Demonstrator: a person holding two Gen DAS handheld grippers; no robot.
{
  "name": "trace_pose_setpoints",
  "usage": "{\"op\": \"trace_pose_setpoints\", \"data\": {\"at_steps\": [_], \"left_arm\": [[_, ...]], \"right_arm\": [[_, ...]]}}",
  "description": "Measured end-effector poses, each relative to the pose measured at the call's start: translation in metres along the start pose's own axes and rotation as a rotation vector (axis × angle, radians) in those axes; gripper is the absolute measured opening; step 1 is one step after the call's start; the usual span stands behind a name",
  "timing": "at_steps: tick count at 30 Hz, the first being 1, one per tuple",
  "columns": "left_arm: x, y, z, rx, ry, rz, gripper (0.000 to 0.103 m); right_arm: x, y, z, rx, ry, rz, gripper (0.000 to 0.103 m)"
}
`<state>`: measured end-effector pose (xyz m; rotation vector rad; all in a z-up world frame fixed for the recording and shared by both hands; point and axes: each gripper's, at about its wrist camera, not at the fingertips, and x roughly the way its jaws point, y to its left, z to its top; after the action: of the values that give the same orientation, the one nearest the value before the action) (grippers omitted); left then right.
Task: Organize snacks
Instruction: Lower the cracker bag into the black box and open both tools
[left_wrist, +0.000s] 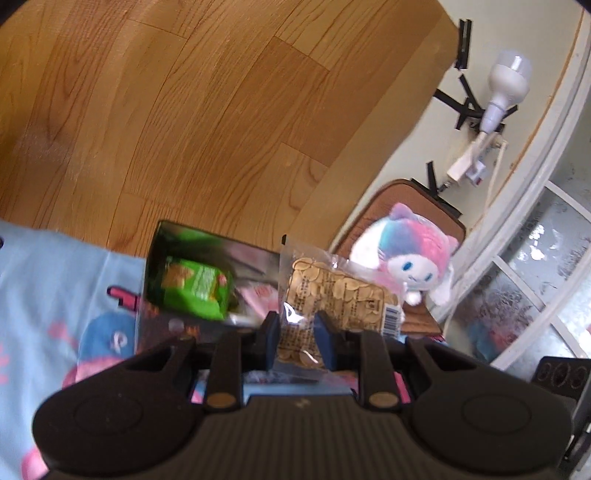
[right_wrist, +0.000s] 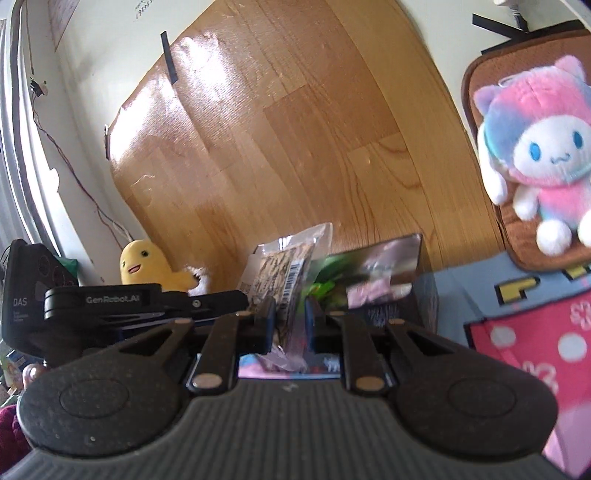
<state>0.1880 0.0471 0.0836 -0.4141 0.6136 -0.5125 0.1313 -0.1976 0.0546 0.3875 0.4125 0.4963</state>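
My left gripper (left_wrist: 295, 325) is shut on a clear packet of round tan crackers (left_wrist: 343, 291), which sticks out up and to the right. Just beyond it stands an open dark box (left_wrist: 162, 236) holding a green snack pack (left_wrist: 195, 288) and something pink. My right gripper (right_wrist: 290, 314) is shut on a clear packet with a barcode label (right_wrist: 284, 269), held on edge in front of the same dark box (right_wrist: 391, 288). The left gripper (right_wrist: 147, 299) shows side-on at the left in the right wrist view, its tip beside that packet.
A pink and blue plush toy (left_wrist: 406, 254) sits on a brown cushion (left_wrist: 399, 192) to the right of the box. A blue cartoon-print cloth (left_wrist: 55, 295) covers the surface. A yellow plush (right_wrist: 147, 266) leans against the wood-pattern wall sheet (right_wrist: 277, 110). A lamp bulb (left_wrist: 506, 81) is mounted on the wall.
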Motion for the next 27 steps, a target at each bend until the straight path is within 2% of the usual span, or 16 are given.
{"op": "trace_pose_setpoints", "data": {"at_steps": [5, 7, 8, 12, 14, 19, 21, 27], "left_arm": [[0.033, 0.008, 0.021, -0.001, 0.015, 0.028, 0.021], [0.046, 0.01, 0.025, 0.007, 0.027, 0.046, 0.024], [0.051, 0.011, 0.024, 0.011, 0.032, 0.058, 0.028], [0.07, 0.02, 0.019, -0.01, 0.075, 0.083, 0.031], [0.068, 0.017, 0.015, 0.018, 0.063, 0.093, 0.031], [0.051, 0.009, 0.013, 0.034, 0.052, 0.088, 0.031], [0.042, 0.003, 0.012, 0.048, 0.039, 0.095, 0.037], [0.002, -0.017, -0.014, 0.128, 0.014, 0.153, 0.041]], "right_arm": [[0.028, -0.011, 0.009, -0.025, -0.02, -0.051, 0.021], [0.037, -0.015, 0.01, -0.044, -0.017, -0.095, 0.026], [0.041, -0.017, 0.009, -0.063, -0.02, -0.126, 0.032], [0.045, -0.022, -0.001, -0.087, -0.035, -0.226, 0.041], [0.039, -0.022, -0.004, -0.088, -0.062, -0.254, 0.043], [0.02, -0.017, -0.006, -0.071, -0.083, -0.237, 0.043], [0.009, -0.011, -0.012, -0.067, -0.082, -0.229, 0.043], [-0.014, 0.005, -0.035, -0.014, -0.044, -0.208, 0.044]]}}
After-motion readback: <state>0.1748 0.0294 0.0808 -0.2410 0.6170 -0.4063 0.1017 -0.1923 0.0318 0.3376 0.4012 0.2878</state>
